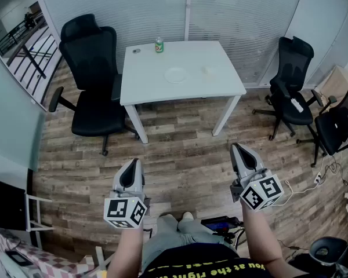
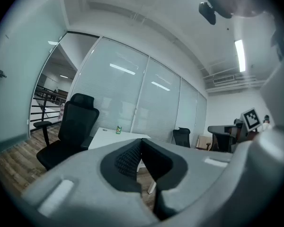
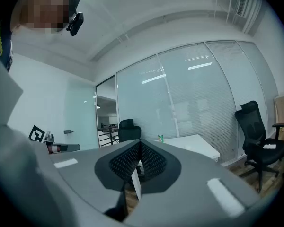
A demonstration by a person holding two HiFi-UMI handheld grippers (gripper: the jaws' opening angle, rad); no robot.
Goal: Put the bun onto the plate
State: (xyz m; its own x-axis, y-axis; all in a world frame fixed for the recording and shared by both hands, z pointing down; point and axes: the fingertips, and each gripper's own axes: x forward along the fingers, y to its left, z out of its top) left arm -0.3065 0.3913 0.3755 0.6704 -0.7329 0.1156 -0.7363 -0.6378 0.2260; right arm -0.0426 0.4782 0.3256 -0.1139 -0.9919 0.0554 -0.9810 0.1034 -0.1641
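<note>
Two grippers sit low in the head view, the left gripper (image 1: 133,164) and the right gripper (image 1: 236,148), both well apart from the white table (image 1: 220,86) at upper centre. On it the bun (image 1: 208,70) lies just right of the plate (image 1: 175,75), with a green can (image 1: 159,44) near the far edge. In the left gripper view its jaws meet at the tips with nothing between them. In the right gripper view the jaws are likewise pressed together and empty, and the table shows beyond them at centre right.

Office: glass partition walls (image 1: 243,16) with blinds, black swivel chairs (image 1: 93,80), white table (image 1: 209,88), wood floor (image 1: 185,155).
</note>
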